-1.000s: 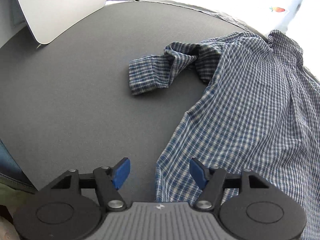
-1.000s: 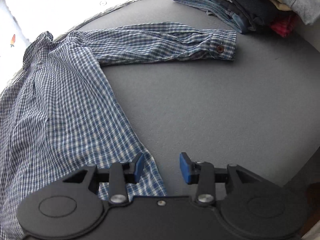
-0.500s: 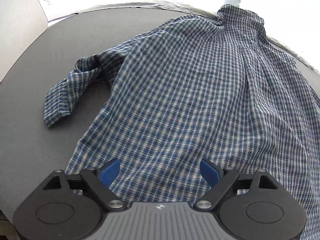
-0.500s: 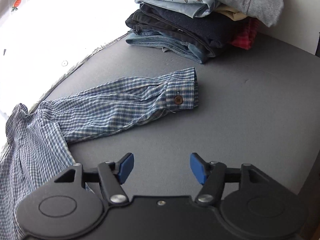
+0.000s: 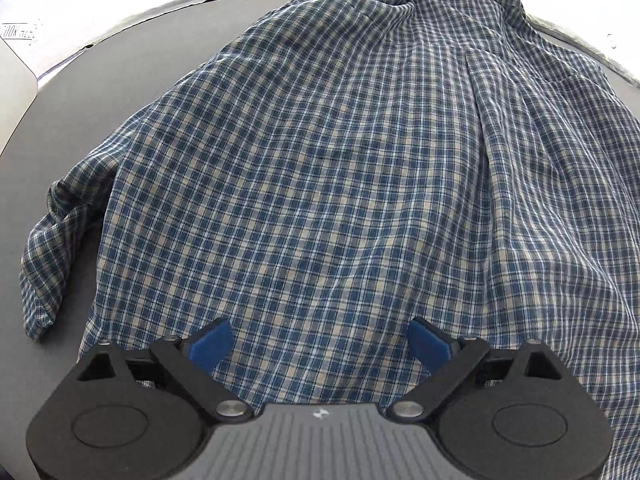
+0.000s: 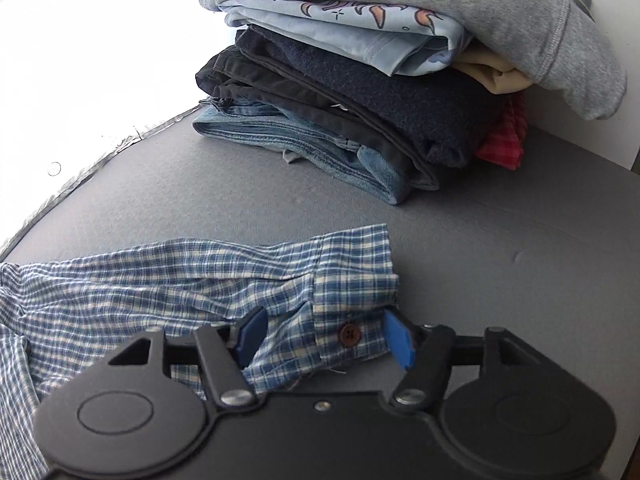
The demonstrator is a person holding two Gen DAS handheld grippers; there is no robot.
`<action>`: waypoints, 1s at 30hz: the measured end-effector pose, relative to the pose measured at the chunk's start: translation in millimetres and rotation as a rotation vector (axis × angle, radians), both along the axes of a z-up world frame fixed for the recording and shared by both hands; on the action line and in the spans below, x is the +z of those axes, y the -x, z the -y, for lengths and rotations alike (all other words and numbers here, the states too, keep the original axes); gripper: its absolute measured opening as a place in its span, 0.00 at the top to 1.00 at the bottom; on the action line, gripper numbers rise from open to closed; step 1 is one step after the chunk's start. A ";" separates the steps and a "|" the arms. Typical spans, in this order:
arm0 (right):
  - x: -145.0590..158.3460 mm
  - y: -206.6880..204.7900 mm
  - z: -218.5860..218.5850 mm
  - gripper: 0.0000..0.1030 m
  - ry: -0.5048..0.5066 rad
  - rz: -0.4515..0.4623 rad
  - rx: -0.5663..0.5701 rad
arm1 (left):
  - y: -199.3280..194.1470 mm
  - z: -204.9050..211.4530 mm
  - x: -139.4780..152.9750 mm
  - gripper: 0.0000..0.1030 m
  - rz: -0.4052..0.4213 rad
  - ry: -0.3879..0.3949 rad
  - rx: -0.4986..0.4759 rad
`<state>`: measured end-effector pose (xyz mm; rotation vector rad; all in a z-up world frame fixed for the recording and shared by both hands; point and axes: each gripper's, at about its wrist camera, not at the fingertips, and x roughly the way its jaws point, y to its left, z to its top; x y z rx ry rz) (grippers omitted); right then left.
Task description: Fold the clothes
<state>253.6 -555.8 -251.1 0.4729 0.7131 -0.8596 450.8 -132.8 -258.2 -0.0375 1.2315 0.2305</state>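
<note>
Plaid shirt [image 5: 320, 184]: spread unfolded on bench [image 6: 500, 240]; folded stack [image 6: 380, 80] beyond its cuff [image 6: 352, 292]. Left hand-held gripper [image 5: 319, 344] opening, empty; right hand-held gripper [image 6: 326, 340] closing around cuff.

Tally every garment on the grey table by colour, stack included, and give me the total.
Blue plaid shirt, spread out: 1
Grey sweatshirt, top of stack: 1
Light blue printed garment: 1
Beige garment: 1
Navy garment: 1
Black garment: 1
Blue denim: 1
Red checked garment: 1
Total: 8 showing; more may be hidden inside the stack.
</note>
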 end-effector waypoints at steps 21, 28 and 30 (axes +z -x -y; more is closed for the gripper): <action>6.8 0.2 40.6 0.29 0.085 -0.099 -0.122 | -3.2 1.4 -5.9 0.00 0.019 0.057 0.099; 29.9 11.4 -26.4 0.08 0.070 -0.030 0.122 | 41.4 11.7 7.5 0.00 0.048 0.032 0.104; 28.7 9.6 -46.6 0.03 0.058 -0.029 0.245 | 65.5 11.9 14.9 0.00 0.080 0.035 0.100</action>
